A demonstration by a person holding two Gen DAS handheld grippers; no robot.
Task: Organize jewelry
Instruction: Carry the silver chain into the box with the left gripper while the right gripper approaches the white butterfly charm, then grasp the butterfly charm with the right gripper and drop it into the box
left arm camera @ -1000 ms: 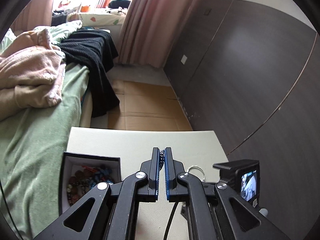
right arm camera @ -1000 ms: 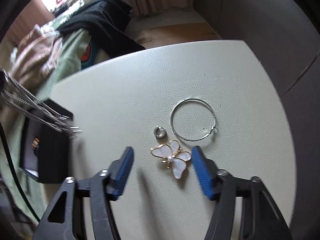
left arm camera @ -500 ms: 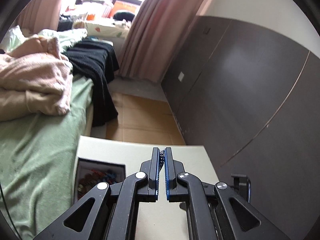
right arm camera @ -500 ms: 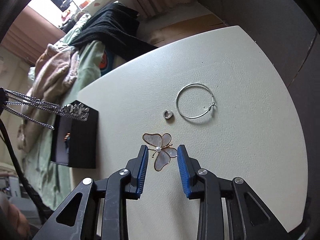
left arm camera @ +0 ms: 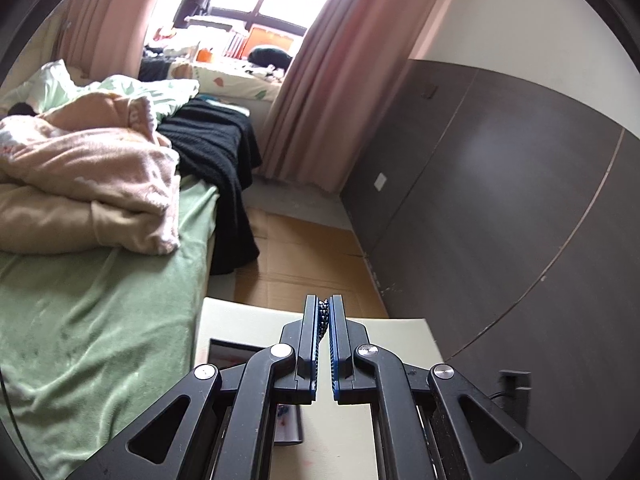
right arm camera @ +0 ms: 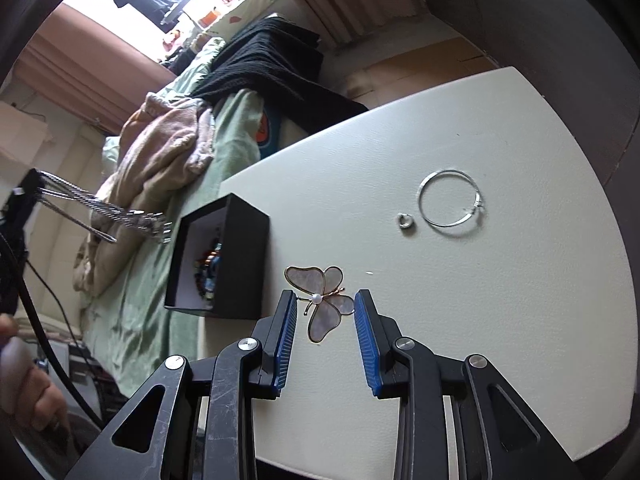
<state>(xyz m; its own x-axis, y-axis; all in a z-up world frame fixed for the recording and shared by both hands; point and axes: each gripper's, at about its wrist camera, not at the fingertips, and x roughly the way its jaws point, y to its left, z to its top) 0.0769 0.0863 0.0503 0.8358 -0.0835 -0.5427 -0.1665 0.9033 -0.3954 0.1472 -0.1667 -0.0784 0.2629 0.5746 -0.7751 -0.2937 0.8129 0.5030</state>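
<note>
My left gripper [left arm camera: 324, 309] is shut on a silver chain necklace [left arm camera: 323, 316]; in the right wrist view the chain [right arm camera: 120, 210] hangs in the air left of and above the black jewelry box [right arm camera: 236, 256]. The box holds several colored beads [right arm camera: 208, 276]. My right gripper [right arm camera: 325, 300] is held closed on a butterfly brooch [right arm camera: 320, 300], its blue pads touching the wings, lifted over the white table [right arm camera: 460, 320]. A silver hoop [right arm camera: 450, 198] and a small ring [right arm camera: 405, 221] lie on the table further right.
A bed with green sheet [left arm camera: 92, 320], pink blanket [left arm camera: 88, 184] and black throw [left arm camera: 216, 148] runs along the table's left. A dark panel wall [left arm camera: 500, 200] stands at right. A small camera mount [left arm camera: 514, 392] sits at the table's right edge.
My left gripper has risen with the chain, so the box has dropped low in its view. My right gripper closed in on the butterfly brooch and lifted it toward the box.
</note>
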